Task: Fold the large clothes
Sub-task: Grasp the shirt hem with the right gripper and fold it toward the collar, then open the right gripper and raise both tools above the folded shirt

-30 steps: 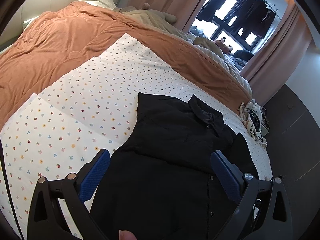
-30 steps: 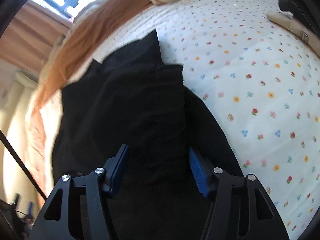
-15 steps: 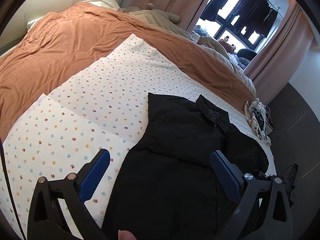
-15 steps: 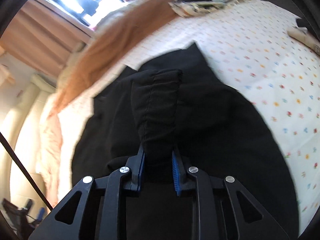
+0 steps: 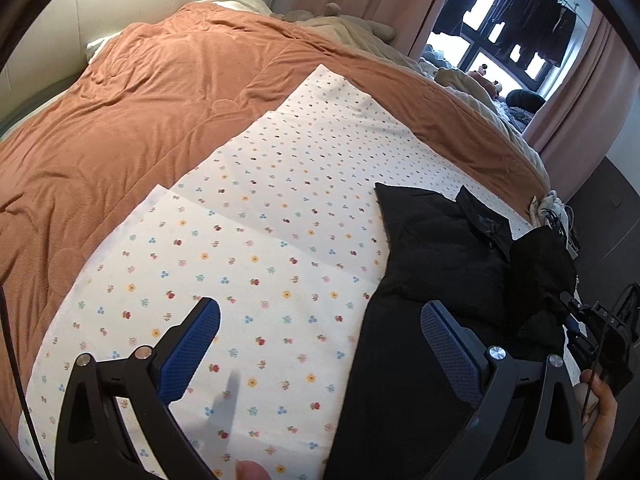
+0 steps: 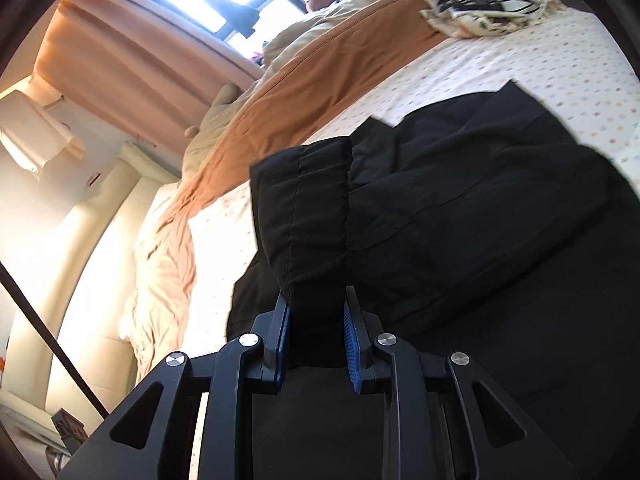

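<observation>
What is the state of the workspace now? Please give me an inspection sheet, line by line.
Surface: floral sheet spread over an orange blanket on the bed.
Job's things: black shirt lying on the sheet, collar away from the left wrist camera; one bunched part lifted.
Clutter: patterned cloth bundle with dark cords at the sheet's far edge.
Grippers: left gripper open, empty, above the sheet; right gripper shut on the shirt's fabric.
Cables: thin dark cable at the left wrist view's edge.
Surroundings: pink curtains, dark clothes hanging at the window.

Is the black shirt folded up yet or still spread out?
Mostly spread. The black shirt lies flat on the flowered sheet, collar showing, while the right gripper pinches one sleeve and lifts it.
</observation>
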A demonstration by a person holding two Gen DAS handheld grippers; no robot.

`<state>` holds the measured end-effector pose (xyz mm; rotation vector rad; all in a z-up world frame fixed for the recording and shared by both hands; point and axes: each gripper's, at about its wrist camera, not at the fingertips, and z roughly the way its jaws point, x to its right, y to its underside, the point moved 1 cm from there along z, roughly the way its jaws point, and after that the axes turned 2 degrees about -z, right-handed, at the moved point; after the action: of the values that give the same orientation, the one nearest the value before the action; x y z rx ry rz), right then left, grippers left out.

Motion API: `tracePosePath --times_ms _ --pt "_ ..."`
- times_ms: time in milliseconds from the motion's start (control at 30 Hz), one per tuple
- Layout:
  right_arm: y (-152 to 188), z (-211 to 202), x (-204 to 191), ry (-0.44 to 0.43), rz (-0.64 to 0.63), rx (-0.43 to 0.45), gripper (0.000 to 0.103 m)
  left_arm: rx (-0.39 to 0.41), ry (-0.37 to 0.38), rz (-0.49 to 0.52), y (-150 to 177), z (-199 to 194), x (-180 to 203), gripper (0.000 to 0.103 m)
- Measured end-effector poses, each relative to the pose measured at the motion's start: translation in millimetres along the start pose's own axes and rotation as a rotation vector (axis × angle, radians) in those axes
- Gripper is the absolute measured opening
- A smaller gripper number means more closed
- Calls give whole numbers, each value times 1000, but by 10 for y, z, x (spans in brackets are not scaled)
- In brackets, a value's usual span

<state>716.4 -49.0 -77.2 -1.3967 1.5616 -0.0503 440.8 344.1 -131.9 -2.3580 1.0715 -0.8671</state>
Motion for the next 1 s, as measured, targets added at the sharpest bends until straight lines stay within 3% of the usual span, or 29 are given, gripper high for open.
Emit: tracePosePath --times_ms 167,200,233,300,567,833,967,1000 --pt "14 633 17 -104 -11 -60 28 13 -15 -24 -54 -18 -171 103" --pt "56 722 -36 -141 -11 -89 37 13 -17 -23 -52 -12 -180 103" --pt "60 788 -52 -158 -14 -101 53 12 -20 -20 -55 -7 -183 103" --pt "75 856 -107 -168 -46 -106 65 10 -25 -13 -66 12 -176 103" --pt "-41 696 102 -111 -63 -90 65 18 -4 18 -72 -57 126 103" --pt "52 -119 28 -26 -90 -28 65 65 32 85 7 -324 541 103" --pt "73 -482 36 41 -141 -14 66 139 57 113 38 -582 744 103" --pt "77 -569 56 49 -140 -5 71 162 58 117 34 -643 786 103"
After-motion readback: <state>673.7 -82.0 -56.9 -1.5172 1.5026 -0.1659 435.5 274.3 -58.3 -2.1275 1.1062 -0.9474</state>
